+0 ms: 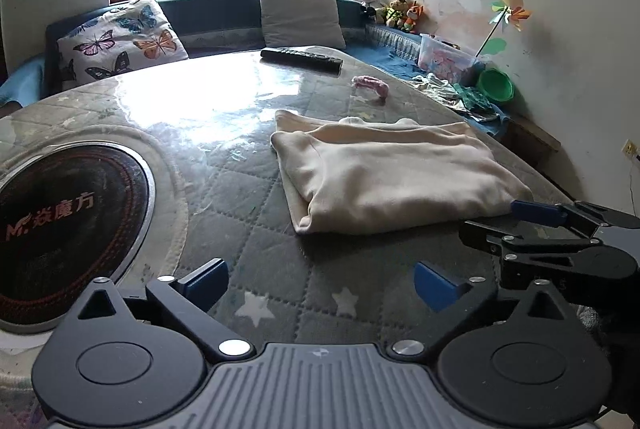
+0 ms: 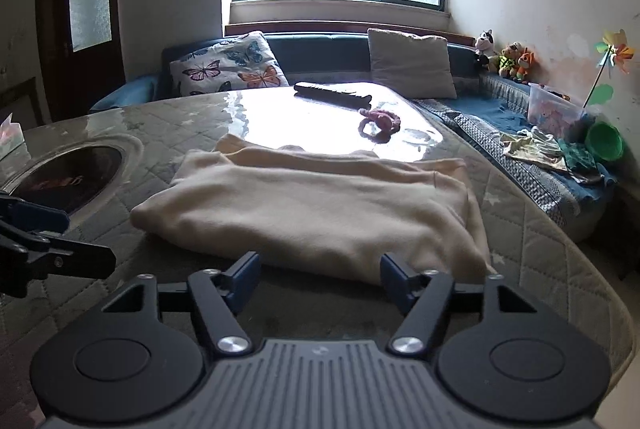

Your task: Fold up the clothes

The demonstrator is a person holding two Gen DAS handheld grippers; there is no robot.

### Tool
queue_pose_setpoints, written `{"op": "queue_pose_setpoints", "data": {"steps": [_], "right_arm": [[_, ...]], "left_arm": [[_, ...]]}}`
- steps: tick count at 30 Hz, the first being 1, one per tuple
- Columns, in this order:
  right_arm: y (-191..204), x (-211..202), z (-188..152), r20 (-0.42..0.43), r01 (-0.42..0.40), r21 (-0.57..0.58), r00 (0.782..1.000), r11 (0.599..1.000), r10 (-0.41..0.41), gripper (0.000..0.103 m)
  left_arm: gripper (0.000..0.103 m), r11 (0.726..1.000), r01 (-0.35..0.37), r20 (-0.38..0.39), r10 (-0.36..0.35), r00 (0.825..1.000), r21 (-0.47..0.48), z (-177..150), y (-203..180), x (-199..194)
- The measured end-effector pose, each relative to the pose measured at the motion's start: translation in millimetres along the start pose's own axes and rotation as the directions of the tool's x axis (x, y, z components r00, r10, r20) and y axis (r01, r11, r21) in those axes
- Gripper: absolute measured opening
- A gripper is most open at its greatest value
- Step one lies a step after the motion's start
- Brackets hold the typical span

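Note:
A cream garment (image 1: 384, 173) (image 2: 312, 205) lies folded into a rough rectangle on the quilted, glass-topped table (image 1: 240, 209) (image 2: 520, 229). My left gripper (image 1: 320, 283) stands open over bare table, short of the garment's near left corner, with nothing between its fingers. It also shows at the left edge of the right wrist view as the left gripper (image 2: 60, 237). My right gripper (image 2: 320, 275) is open just at the garment's near edge, its pads not pressing the cloth. In the left wrist view the right gripper (image 1: 508, 225) sits by the garment's near right corner.
A round black hob (image 1: 60, 221) (image 2: 72, 173) is set into the table at the left. A remote (image 1: 302, 58) (image 2: 332, 94) and a pink hair tie (image 1: 372, 85) (image 2: 378, 121) lie beyond the garment. A sofa with cushions, toys and a green bowl (image 1: 496, 85) wraps the far side.

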State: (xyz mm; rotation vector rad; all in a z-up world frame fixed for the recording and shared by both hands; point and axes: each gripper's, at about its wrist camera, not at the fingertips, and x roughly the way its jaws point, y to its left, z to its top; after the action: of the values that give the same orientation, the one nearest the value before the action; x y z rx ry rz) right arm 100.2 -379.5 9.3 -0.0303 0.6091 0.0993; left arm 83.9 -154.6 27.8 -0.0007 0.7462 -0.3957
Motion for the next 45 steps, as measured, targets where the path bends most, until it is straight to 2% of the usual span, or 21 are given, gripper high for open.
{"op": "queue_pose_setpoints", "data": {"steps": [2, 4, 7, 10, 23, 30, 45], "right_arm": [[3, -4, -3, 0.000, 0.010, 0.005, 1.000, 1.000, -0.010, 0.084], [5, -7, -4, -0.004, 0.019, 0.005, 1.000, 1.000, -0.019, 0.085], [9, -12, -7, -0.017, 0.026, 0.008, 1.000, 1.000, -0.026, 0.100], [11, -16, -11, -0.025, 0.038, 0.013, 0.999, 0.999, -0.037, 0.103], [6, -30, -30, -0.045, 0.079, 0.097, 0.996, 0.992, -0.075, 0.103], [7, -33, -36, -0.056, 0.096, 0.107, 0.994, 0.990, -0.090, 0.103], [11, -36, -43, -0.068, 0.111, 0.105, 0.992, 0.988, -0.105, 0.103]], "left_arm": [[0.103, 1.000, -0.002, 0.004, 0.002, 1.000, 0.010, -3, -1, -3], [0.103, 1.000, -0.006, 0.009, 0.006, 1.000, 0.016, -7, -3, -5], [0.103, 1.000, -0.014, 0.018, 0.014, 1.000, 0.014, -12, -4, -9], [0.103, 0.999, -0.032, 0.019, 0.031, 0.999, 0.014, -15, -5, -12], [0.103, 0.995, -0.085, -0.004, 0.085, 0.996, 0.048, -26, -15, -18], [0.103, 0.993, -0.100, -0.021, 0.102, 0.995, 0.060, -31, -20, -19], [0.103, 0.987, -0.128, -0.003, 0.129, 0.992, 0.100, -39, -31, -21]]}}
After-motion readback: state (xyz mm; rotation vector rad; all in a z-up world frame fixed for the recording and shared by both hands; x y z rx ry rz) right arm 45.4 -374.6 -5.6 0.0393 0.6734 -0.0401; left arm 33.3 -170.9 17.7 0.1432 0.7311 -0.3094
